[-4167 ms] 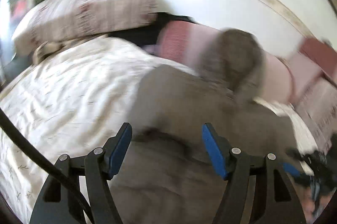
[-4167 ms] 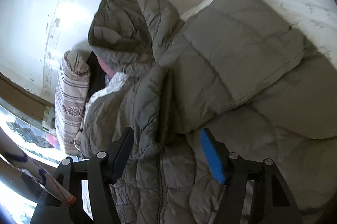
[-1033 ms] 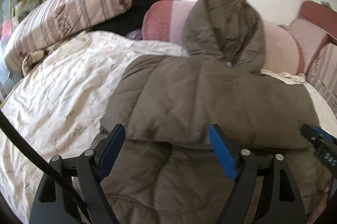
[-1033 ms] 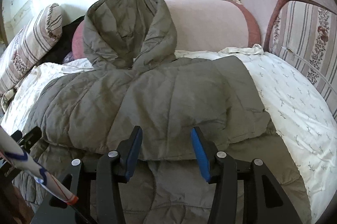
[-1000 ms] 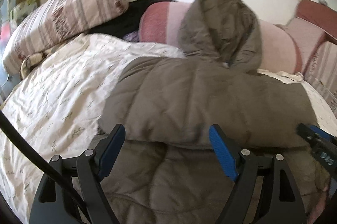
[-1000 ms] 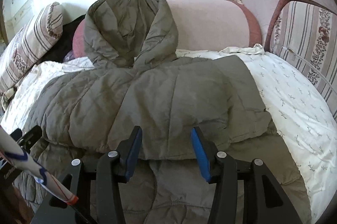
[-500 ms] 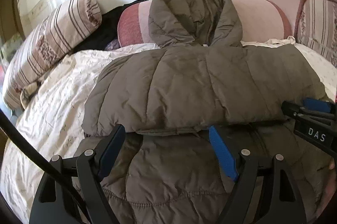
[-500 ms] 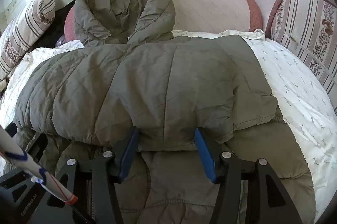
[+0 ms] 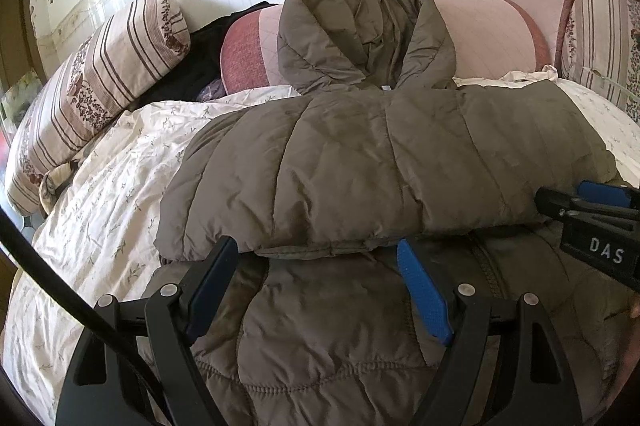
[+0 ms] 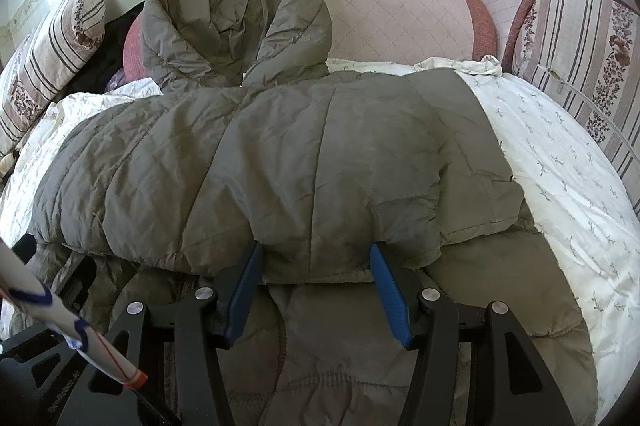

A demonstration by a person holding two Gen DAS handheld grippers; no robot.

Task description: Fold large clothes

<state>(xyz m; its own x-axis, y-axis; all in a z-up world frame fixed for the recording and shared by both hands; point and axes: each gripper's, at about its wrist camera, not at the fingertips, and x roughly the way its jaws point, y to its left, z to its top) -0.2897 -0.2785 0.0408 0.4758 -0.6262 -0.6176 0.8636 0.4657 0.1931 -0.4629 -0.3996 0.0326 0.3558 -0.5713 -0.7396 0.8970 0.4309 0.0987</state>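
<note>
An olive-grey hooded puffer jacket (image 9: 380, 153) lies on the bed, front up, with its sleeves folded across the chest into a thick band (image 10: 280, 153). The hood (image 9: 360, 25) rests against a pink bolster. My left gripper (image 9: 316, 250) is open, its blue pads just at the near edge of the folded band on the left half. My right gripper (image 10: 316, 254) is also open; the band's edge bulges between its fingertips and neither pad presses it. In the left wrist view the right gripper (image 9: 592, 209) shows as a black body at the right edge.
A white flowered sheet (image 9: 112, 161) covers the bed on both sides of the jacket (image 10: 560, 161). A striped pillow (image 9: 100, 77) and dark clothing (image 9: 200, 65) lie at the back left. A striped padded side (image 10: 580, 37) borders the right. A white rod (image 10: 60, 318) crosses the lower left.
Both grippers came closer to the near edge of the folded band. The left view swung right and levelled out. The right jaws widened a little.
</note>
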